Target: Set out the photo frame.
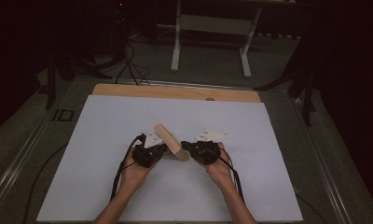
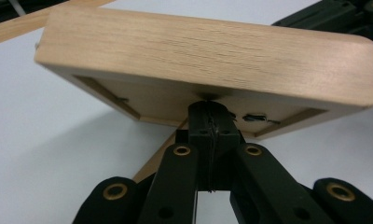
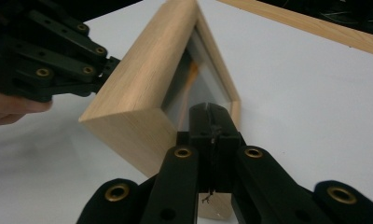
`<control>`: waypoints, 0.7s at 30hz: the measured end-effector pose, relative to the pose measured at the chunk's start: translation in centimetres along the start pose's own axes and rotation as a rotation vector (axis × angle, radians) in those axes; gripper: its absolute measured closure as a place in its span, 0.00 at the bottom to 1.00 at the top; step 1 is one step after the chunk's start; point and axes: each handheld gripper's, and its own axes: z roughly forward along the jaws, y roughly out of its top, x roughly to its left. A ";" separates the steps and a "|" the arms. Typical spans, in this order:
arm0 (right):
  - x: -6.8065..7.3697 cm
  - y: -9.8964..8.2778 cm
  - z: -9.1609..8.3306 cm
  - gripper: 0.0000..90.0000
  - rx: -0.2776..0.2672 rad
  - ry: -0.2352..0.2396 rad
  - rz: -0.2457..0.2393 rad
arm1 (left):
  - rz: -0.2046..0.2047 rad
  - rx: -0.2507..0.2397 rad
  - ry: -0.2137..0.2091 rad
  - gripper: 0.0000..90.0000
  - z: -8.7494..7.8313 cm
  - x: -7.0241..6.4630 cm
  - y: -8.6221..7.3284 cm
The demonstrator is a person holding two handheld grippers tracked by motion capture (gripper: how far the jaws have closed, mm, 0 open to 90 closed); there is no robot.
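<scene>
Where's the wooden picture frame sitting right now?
In the high view the wooden picture frame stands tilted on the white sheet, near the table's middle, between the left tongs and the right tongs, both shut.

A large white rectangular sheet [image 1: 128, 186] fills the middle and lower part of the high view, lying on a light wooden tabletop whose bare strip [image 1: 175, 92] shows along the sheet's upper edge. Above it, at the top centre of the frame, stands a white metal table frame with two legs [image 1: 176, 51] on a grey carpeted floor [image 1: 212, 70]. Black cables [image 1: 128, 65] trail across that floor at the upper left.
</scene>
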 end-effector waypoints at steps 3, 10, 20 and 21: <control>0.1 0.0 0.0 1.00 0.002 0.000 -0.003 | 0.003 0.002 -0.002 1.00 0.1 0.1 0.0; 0.6 0.0 0.0 1.00 0.011 0.009 -0.017 | -0.008 0.000 -0.007 1.00 0.4 0.4 0.2; 1.2 -0.1 0.1 1.00 0.018 0.027 -0.033 | -0.029 -0.012 -0.040 1.00 1.0 1.4 0.2; 1.2 -0.1 0.1 1.00 0.018 0.027 -0.033 | -0.029 -0.012 -0.040 1.00 1.0 1.4 0.2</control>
